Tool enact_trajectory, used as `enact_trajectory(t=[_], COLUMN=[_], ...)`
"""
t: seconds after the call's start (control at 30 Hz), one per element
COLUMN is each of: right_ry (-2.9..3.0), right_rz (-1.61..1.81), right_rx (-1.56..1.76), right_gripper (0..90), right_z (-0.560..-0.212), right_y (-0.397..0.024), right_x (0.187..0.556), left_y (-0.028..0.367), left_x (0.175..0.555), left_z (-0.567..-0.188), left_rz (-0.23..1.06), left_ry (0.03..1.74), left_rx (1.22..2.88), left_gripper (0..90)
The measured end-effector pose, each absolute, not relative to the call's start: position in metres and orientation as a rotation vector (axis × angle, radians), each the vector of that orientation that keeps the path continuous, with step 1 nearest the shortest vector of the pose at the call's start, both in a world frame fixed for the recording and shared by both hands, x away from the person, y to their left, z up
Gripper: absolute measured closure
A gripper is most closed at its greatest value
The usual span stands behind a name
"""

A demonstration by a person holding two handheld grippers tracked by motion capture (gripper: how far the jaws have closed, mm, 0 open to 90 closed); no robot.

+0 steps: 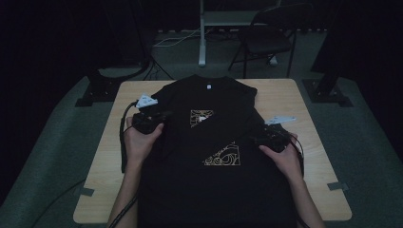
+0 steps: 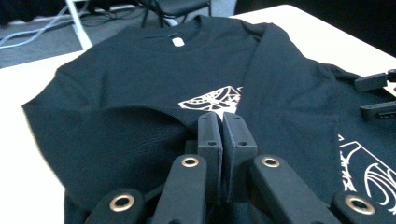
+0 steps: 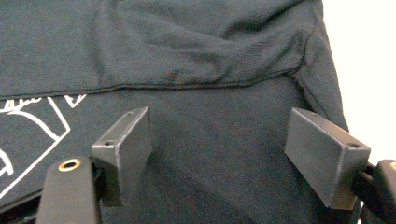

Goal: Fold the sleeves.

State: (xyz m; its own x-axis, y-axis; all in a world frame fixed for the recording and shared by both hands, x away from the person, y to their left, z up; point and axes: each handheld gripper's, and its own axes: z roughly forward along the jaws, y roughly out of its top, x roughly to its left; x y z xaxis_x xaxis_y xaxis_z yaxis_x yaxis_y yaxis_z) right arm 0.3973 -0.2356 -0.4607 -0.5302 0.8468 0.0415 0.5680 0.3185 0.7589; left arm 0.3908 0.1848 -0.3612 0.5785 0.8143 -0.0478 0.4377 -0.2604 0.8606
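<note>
A black T-shirt (image 1: 209, 156) lies spread across the middle of the high view, front up, covering most of a pale wooden table (image 1: 280, 95). Its round collar points to the top of the frame, with a small white neck label (image 1: 208, 87) just inside. The right sleeve side is folded in diagonally over the chest, so the gold line-art print is split: one wedge (image 1: 200, 118) shows at centre, another (image 1: 222, 156) lower down.

In the left gripper view the left gripper (image 2: 220, 128) has its two black jaws pressed together, pinching a raised fold of the shirt's cloth near the bottom middle of the frame; the fabric lifts into a soft ridge running off to the left. In the high view that gripper (image 1: 164, 115) sits at the shirt's left edge, grey three-cornered plate on top.

The right gripper (image 3: 219, 140) stands wide, jaws well apart, hovering over flat cloth with nothing between the pads; a stitched hem crosses the frame just above them. In the high view it (image 1: 259, 137) rests at the right of the shirt.

The room is very dim, so the shirt's lower hem runs out of the bottom edge and its outline blurs into shadow. The knit looks fine-ribbed and matte; the jaws are hard, blocky plastic with brass rivets.
</note>
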Motion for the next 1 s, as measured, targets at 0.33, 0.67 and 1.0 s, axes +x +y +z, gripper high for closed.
enact_trajectory(t=[0.33, 0.67, 1.0], right_ry=[2.226, 2.226, 2.227], right_rz=[1.058, 1.06, 1.059], right_rx=[1.257, 1.258, 1.258], right_gripper=[22.9, 22.9, 22.8], right_z=[-0.461, -0.461, -0.461], right_y=[-0.236, -0.236, -0.236], right_x=[0.398, 0.398, 0.398], left_y=[0.158, 0.131, 0.104], left_x=[0.406, 0.421, 0.445], left_z=[-0.368, -0.382, -0.413], left_rz=[0.46, 0.405, 0.33], left_ry=[0.985, 0.985, 1.021], left_rx=[1.938, 1.993, 2.078], left_gripper=[87.4, 87.3, 87.3])
